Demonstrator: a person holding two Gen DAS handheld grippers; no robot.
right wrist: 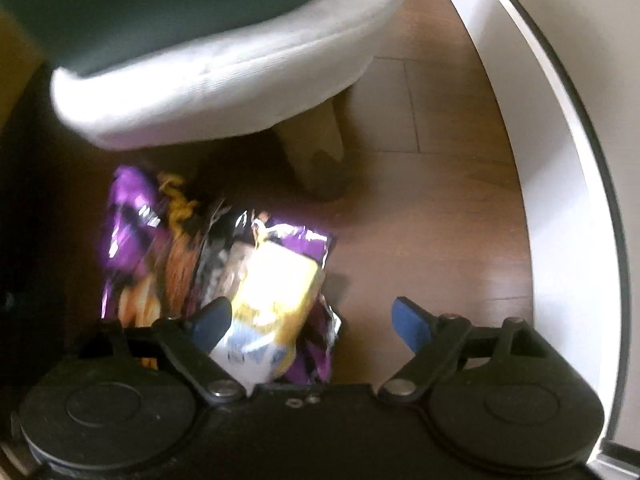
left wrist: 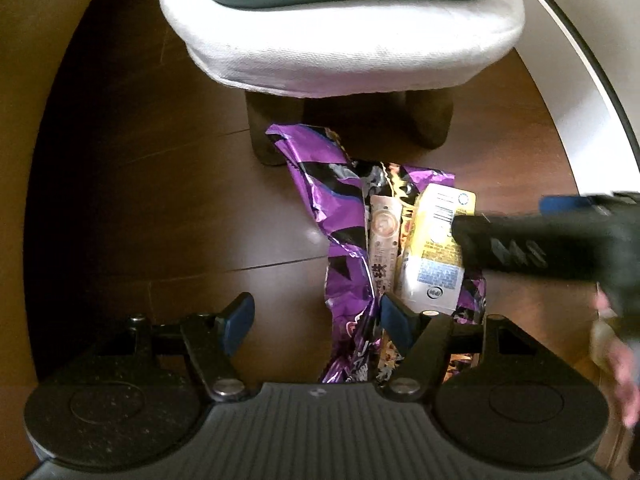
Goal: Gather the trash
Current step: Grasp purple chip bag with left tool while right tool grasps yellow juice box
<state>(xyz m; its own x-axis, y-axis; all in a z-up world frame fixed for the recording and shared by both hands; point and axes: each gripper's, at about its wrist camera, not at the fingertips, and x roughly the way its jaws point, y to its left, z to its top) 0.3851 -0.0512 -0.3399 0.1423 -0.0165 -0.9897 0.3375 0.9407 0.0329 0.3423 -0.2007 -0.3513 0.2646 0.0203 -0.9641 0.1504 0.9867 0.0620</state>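
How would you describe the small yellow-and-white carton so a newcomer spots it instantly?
Start at the white upholstered chair and look down past its wooden legs to the trash heap on the dark wood floor. There, a crumpled purple snack bag lies underneath the small carton. It is the only boxy, yellow-and-white piece, printed with a barcode, right of a slim pale stick packet.

Both wrist views face down, close over floor; share purple wrapper [left wrist: 320,184] and stool [right wrist: 240,92].
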